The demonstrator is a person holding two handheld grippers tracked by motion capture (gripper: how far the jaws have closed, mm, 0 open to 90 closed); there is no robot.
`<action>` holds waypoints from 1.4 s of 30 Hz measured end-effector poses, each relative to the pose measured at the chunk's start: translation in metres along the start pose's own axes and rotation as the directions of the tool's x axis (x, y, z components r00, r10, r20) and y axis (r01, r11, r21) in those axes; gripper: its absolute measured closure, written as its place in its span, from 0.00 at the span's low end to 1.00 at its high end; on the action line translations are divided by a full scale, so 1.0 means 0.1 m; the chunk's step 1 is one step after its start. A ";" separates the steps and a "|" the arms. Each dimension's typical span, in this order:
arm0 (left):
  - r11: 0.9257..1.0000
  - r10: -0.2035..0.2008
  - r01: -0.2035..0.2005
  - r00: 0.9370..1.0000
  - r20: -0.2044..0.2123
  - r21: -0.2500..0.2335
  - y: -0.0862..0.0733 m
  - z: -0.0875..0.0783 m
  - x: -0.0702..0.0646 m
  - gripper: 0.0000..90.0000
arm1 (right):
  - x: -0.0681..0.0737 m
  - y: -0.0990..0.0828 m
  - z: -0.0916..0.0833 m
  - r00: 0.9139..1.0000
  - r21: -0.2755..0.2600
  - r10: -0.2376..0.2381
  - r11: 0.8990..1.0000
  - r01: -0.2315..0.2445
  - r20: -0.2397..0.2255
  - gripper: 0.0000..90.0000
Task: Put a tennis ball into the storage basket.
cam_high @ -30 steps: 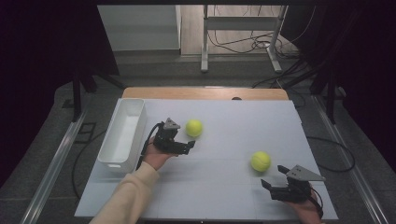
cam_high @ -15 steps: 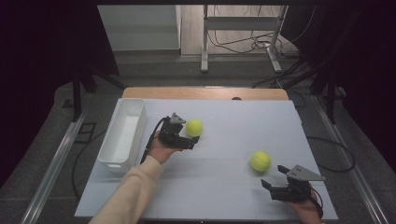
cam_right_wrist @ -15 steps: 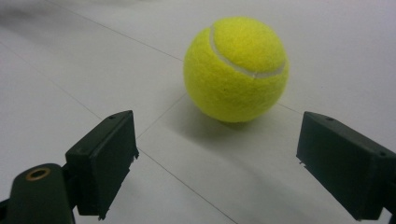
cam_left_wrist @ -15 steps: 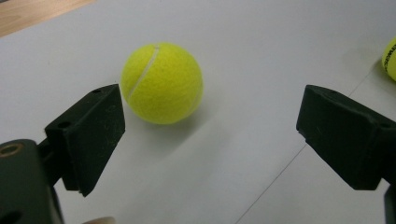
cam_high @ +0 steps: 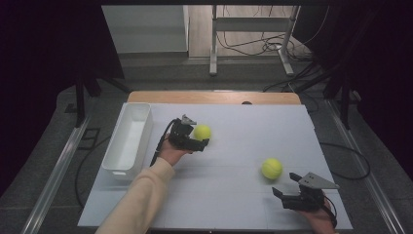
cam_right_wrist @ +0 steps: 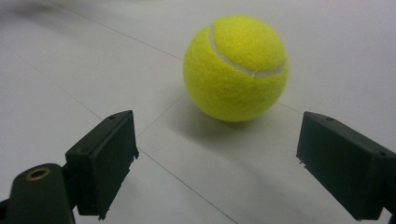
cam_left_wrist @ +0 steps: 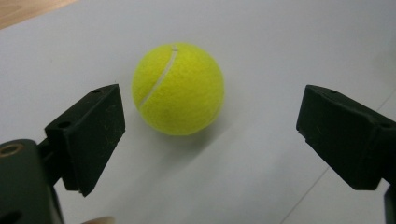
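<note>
High view: nearest me, I see the right claw (cam_high: 285, 195) low over the table (cam_high: 234, 195), hand under it, jaws spread, one tennis ball (cam_high: 272, 168) just ahead of them, untouched. Farther off, my left forearm reaches forward; the left claw (cam_high: 199, 141) is spread too, the other tennis ball (cam_high: 202, 131) just beyond its tips. A white bin (cam_high: 127, 141) sits left of it.

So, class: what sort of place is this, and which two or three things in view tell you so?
Probably a lab or recording workspace, not a home. A white table stands between dark curtains, loose cables lie on the floor behind it, and a metal stand rises there. The props are sparse: two balls and a bin.
</note>
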State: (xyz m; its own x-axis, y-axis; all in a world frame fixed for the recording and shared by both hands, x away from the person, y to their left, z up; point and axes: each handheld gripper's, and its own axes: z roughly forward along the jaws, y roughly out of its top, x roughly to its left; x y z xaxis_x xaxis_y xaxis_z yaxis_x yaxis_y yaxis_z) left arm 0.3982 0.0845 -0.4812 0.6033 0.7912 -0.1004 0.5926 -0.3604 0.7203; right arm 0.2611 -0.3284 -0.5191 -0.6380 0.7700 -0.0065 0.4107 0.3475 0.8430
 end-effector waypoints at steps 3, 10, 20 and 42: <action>1.000 0.001 -0.001 1.000 -0.007 0.013 0.01 0.06 0.02 0.10 | 0.00 0.00 0.00 1.000 0.005 -0.001 1.000 0.001 0.000 0.14; 1.000 -0.009 0.009 1.000 -0.009 0.015 0.03 0.16 0.06 0.10 | 0.00 0.00 0.00 1.000 0.001 0.001 1.000 -0.001 0.001 0.14; 0.999 0.006 -0.005 0.999 -0.038 0.036 0.07 0.28 0.08 0.10 | -0.01 -0.01 0.00 1.000 0.001 0.001 1.000 -0.001 0.000 0.14; 0.997 -0.067 0.068 0.997 -0.022 0.037 0.14 0.46 0.20 0.10 | -0.01 0.00 0.00 1.000 0.002 0.000 1.000 0.000 0.000 0.14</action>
State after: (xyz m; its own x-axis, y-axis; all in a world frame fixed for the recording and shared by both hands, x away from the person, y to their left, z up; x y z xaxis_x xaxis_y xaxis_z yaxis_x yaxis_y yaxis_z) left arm 0.4427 0.0726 -0.5049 0.5502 0.8243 -0.1336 0.6518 -0.3240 0.6857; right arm 0.2611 -0.3292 -0.5192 -0.6380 0.7700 -0.0060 0.4122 0.3481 0.8420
